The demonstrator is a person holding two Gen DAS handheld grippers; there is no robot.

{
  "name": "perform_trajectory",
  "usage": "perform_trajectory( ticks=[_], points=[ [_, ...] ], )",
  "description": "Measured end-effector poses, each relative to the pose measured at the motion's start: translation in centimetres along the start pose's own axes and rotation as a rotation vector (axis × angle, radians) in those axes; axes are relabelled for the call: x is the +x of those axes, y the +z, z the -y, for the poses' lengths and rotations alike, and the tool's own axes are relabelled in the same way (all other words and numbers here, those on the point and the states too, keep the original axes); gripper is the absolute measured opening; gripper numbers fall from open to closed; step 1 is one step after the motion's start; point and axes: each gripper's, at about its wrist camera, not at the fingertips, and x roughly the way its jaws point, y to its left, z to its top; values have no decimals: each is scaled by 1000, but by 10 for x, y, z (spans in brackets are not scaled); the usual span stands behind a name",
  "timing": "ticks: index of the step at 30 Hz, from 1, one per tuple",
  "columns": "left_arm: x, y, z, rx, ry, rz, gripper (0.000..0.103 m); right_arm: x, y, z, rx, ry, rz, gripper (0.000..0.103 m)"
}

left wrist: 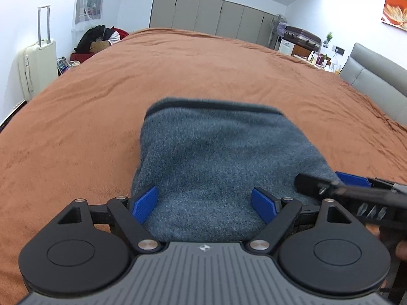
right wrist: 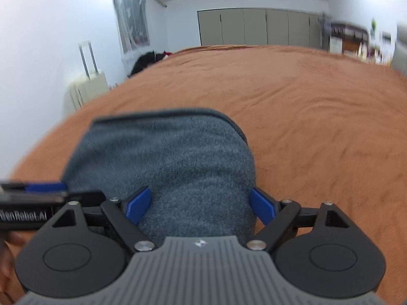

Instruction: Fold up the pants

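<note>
The grey-blue fleece pants (left wrist: 218,157) lie folded in a compact block on the brown bedspread (left wrist: 178,71). My left gripper (left wrist: 204,204) is open, its blue pads on either side of the near edge of the pants, over the fabric. My right gripper (right wrist: 201,204) is open too, over the right end of the pants (right wrist: 162,157). The right gripper also shows in the left wrist view (left wrist: 343,185) at the pants' right side. The left gripper shows at the left edge of the right wrist view (right wrist: 43,190). Neither holds fabric.
The bed is wide, with a grey headboard (left wrist: 376,76) at the right. A cream suitcase (left wrist: 38,63) and a pile of dark clothes (left wrist: 99,38) stand beyond the left edge. Wardrobes (left wrist: 216,17) and a cluttered desk (left wrist: 305,45) line the far wall.
</note>
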Motion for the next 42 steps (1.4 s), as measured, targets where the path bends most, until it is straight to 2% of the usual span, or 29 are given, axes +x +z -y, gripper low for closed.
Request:
perform_trajectory(
  ticks=[4, 9, 15, 20, 22, 24, 29, 33, 42],
  points=[
    [-5, 6, -2, -7, 23, -11, 98, -6, 15, 21, 125, 40, -7, 86],
    [-13, 14, -9, 5, 75, -27, 98, -14, 31, 31, 146, 80, -2, 98],
    [-14, 23, -34, -61, 56, -79, 98, -13, 41, 43, 146, 122, -45, 98],
    [0, 28, -63, -144, -40, -155, 98, -8, 38, 61, 142, 173, -90, 98],
    [5, 29, -78, -211, -62, -165, 98, -2, 37, 71, 151, 205, -110, 98],
    [11, 29, -91, -274, -91, -173, 98, 4, 35, 83, 184, 228, -129, 98],
    [37, 26, -111, -404, -228, -225, 98, 25, 29, 113, 337, 327, -185, 98],
    [60, 24, -107, -405, -213, -264, 98, 42, 20, 126, 465, 410, -212, 98],
    [92, 19, -115, -481, -386, -305, 103, 87, 1, 122, 513, 542, -327, 98]
  ],
)
